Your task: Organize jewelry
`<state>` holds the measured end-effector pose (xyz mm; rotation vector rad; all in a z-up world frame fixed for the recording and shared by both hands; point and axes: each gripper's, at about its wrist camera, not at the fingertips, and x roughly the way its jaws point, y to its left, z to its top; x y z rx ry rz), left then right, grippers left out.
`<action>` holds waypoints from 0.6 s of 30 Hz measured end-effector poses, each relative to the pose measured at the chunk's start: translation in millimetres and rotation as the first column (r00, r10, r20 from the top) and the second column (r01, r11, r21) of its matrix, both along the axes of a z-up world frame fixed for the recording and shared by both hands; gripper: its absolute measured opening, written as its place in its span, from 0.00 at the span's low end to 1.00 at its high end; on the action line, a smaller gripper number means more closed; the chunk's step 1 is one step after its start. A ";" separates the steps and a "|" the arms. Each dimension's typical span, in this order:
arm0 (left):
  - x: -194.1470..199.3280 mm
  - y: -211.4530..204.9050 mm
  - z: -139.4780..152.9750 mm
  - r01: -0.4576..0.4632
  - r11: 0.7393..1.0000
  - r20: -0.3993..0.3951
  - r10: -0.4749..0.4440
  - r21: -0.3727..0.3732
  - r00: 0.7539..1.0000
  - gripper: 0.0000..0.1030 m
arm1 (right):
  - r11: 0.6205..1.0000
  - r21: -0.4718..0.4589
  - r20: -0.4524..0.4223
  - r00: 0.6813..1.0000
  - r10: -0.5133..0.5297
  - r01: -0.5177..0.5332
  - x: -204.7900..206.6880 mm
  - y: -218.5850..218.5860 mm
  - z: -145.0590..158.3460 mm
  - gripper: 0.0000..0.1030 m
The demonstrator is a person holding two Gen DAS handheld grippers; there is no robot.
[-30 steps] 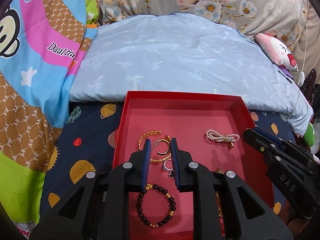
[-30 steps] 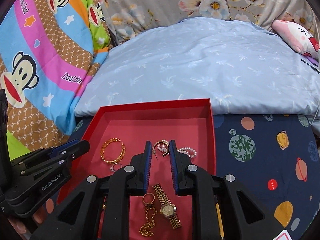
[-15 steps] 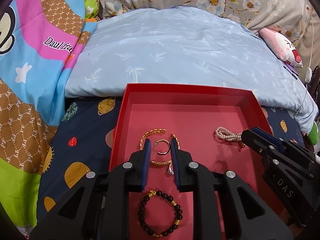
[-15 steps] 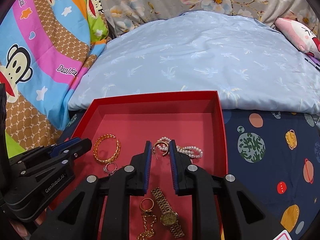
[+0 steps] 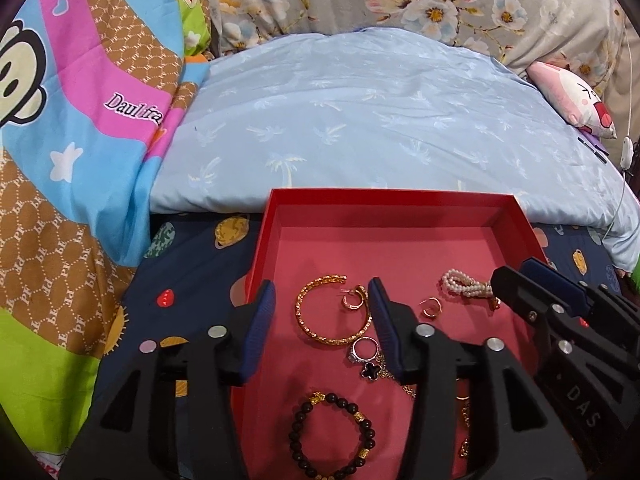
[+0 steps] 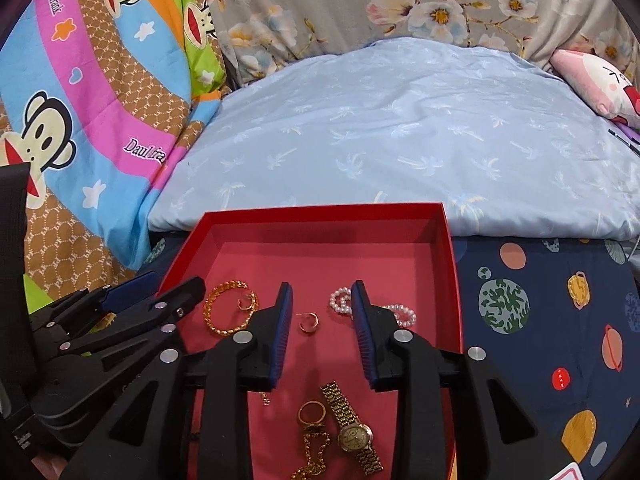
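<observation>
A red tray on the bed holds jewelry. My left gripper is open above a gold bangle with a gold hoop earring inside it. A silver ring, a black clover pendant and a dark bead bracelet lie nearer. My right gripper is open over a second hoop earring, beside a pearl bracelet. A gold watch and a gold chain with a ring lie below.
A light blue pillow lies right behind the tray. A cartoon monkey blanket is piled at the left. A pink plush toy and a white cable are at the far right. The dark planet-print sheet surrounds the tray.
Both grippers have opened wide from nearly shut, each letting go of a hoop earring, which now lies on the tray. Both views have drawn back a little.
</observation>
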<state>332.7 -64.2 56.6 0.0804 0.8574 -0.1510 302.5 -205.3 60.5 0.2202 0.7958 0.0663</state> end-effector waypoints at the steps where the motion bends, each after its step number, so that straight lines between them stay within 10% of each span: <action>1: -1.7 0.0 2.4 -0.002 1.000 0.005 0.002 0.003 1.000 0.49 | 1.000 0.001 0.004 1.000 -0.003 0.003 -2.0 -0.4 2.3 0.32; 18: -69.2 0.9 30.3 -0.018 1.000 0.048 0.017 0.018 0.999 0.67 | 0.998 -0.023 0.063 0.996 -0.056 0.057 -80.7 -0.3 30.7 0.50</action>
